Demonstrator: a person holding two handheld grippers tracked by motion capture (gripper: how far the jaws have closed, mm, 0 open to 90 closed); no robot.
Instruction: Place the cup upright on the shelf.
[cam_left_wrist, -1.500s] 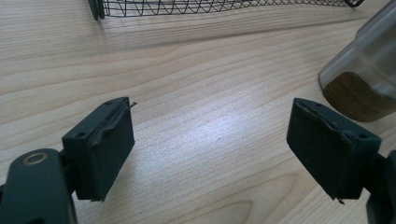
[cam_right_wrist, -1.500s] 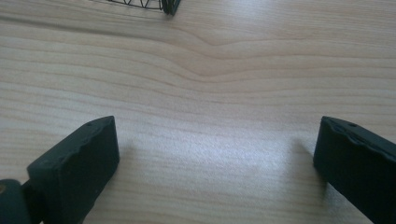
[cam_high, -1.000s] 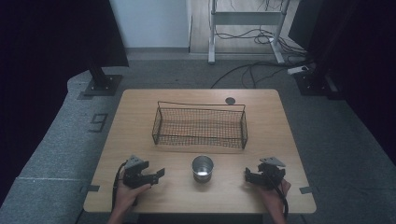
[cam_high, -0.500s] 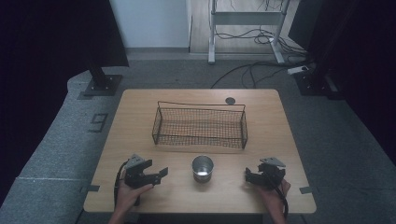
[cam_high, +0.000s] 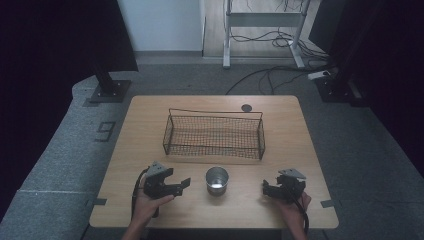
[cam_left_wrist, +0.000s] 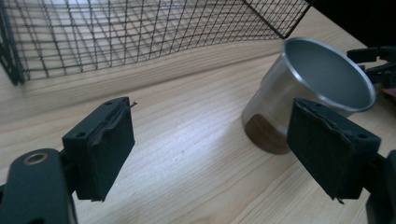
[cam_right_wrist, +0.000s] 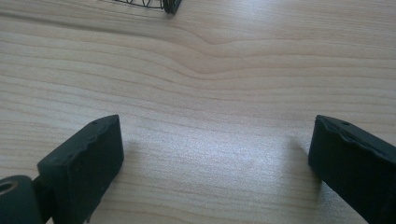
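1. On the near half of the worktop (cam_high: 150, 125), a metal cup (cam_high: 217, 180) is standing upright with its mouth facing up, and we are keeping one claw on each side of it.
2. We are holding the left claw (cam_high: 182, 185) in our left hand (cam_high: 145, 207), just to the left of the cup, with its tips pointing across towards the cup.
3. The left claw is standing open: in the left gripper view its two black jaws are spread wide with bare wood between them, and they are gripping nothing.
4. In that same view the cup is sitting just beyond the jaw on the right of the picture and partly behind it. It is not lying between the jaws, and we cannot tell whether that jaw is touching it.
5. We are holding the right claw (cam_high: 267, 189) in our right hand (cam_high: 295, 210), to the right of the cup and clearly apart from it, with its tips pointing back towards the cup.
6. The right claw is also standing open: in the right gripper view its jaws are set far apart low over the wood, and they are holding nothing.
7. A wire basket (cam_high: 214, 136) is sitting on the middle of the worktop behind the cup, near it but not touching.
8. A small dark round disc (cam_high: 246, 107) is lying by the far edge, behind the basket.
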